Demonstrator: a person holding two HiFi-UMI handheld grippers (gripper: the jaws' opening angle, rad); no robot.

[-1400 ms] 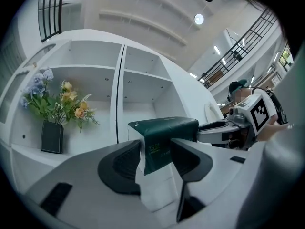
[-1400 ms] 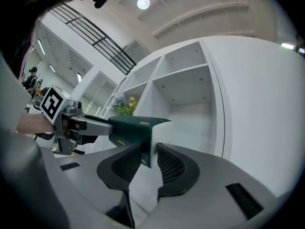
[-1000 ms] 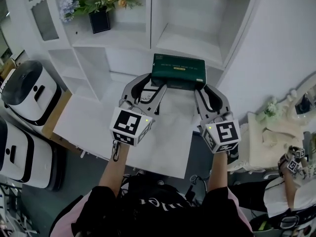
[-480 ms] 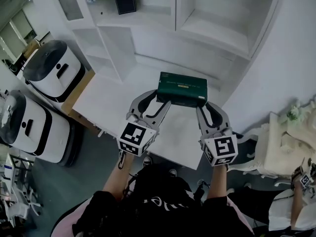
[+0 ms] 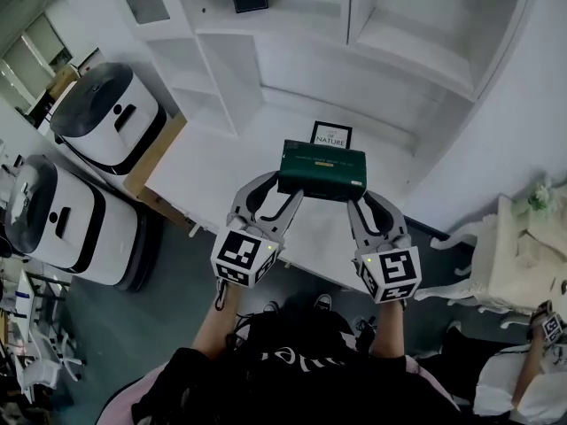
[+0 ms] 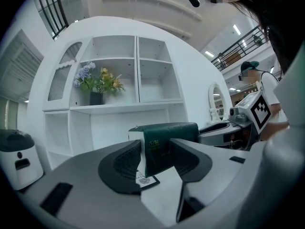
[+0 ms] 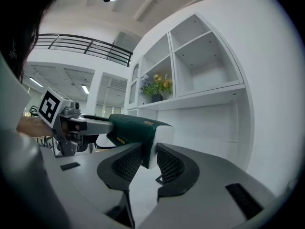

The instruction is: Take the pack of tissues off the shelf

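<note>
One dark green rectangular tissue pack (image 5: 321,170), gold label, held over white worktop (image 5: 217,171). Two tongs: left tongs (image 5: 282,187) clamp its left end, right tongs (image 5: 365,198) its right end.

The person is wearing a black top (image 5: 292,374) with pink sleeves (image 5: 142,397); the grey left gripper (image 5: 282,189) and right gripper (image 5: 361,200) are carrying black-and-white marker cubes (image 5: 244,257).

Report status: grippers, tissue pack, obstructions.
Left hand-held gripper, right hand-held gripper: both shut on pack of tissues. Pack off shelf, over counter. Framed card beneath.
</note>
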